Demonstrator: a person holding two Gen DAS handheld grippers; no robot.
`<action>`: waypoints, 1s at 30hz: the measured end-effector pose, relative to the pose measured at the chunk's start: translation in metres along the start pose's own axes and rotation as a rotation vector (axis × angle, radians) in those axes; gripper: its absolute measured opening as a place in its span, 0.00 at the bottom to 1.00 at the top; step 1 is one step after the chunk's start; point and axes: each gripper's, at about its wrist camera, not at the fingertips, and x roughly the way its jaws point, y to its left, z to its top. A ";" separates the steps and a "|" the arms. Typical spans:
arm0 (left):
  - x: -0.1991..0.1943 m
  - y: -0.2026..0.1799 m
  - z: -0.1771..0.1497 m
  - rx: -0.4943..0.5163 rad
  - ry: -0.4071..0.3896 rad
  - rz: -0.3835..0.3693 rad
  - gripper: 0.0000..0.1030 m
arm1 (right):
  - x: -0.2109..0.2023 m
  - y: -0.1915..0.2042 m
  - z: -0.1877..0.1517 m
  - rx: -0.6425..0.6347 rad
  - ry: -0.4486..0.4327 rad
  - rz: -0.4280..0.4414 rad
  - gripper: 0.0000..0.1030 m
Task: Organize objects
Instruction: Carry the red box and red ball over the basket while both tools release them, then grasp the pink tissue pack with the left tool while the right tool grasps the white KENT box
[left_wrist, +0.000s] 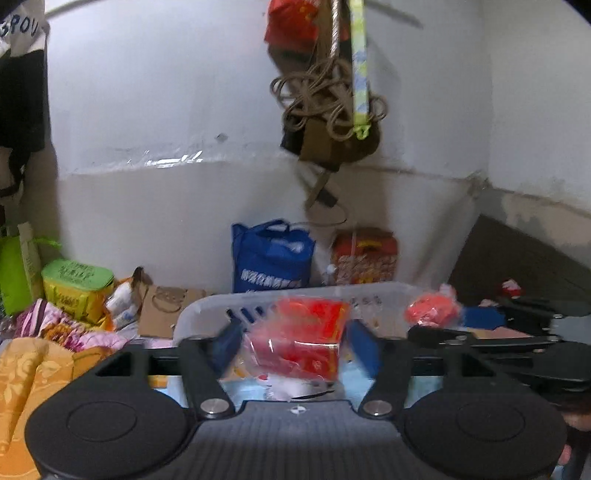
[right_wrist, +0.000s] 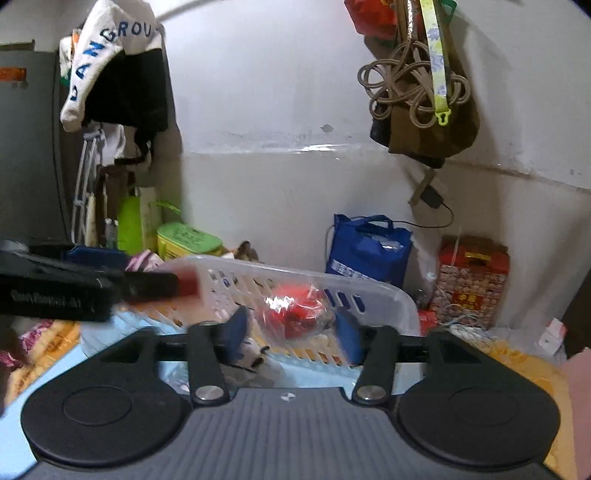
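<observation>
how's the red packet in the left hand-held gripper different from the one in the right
The left packet looks boxy and flat-faced, filling most of the gap between the left hand-held gripper fingers; the right packet looks rounder and crumpled, smaller within the right hand-held gripper. The left one shows gold print; none is visible on the right one. Both are red, in shiny clear wrap, held near the white basket.

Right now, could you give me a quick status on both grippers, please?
Left gripper shut on red packet. Right gripper shut on red bundle. Both at white basket. Nothing blocking it.
</observation>
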 end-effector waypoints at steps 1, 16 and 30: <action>0.002 0.002 -0.002 -0.002 -0.004 0.014 1.00 | -0.004 0.000 0.000 0.010 -0.016 -0.031 0.90; -0.085 0.029 -0.163 -0.134 0.016 -0.075 0.97 | -0.074 -0.019 -0.149 0.139 0.086 -0.053 1.00; -0.063 0.015 -0.189 -0.055 0.073 -0.039 0.97 | -0.045 0.001 -0.150 0.047 0.197 -0.017 0.74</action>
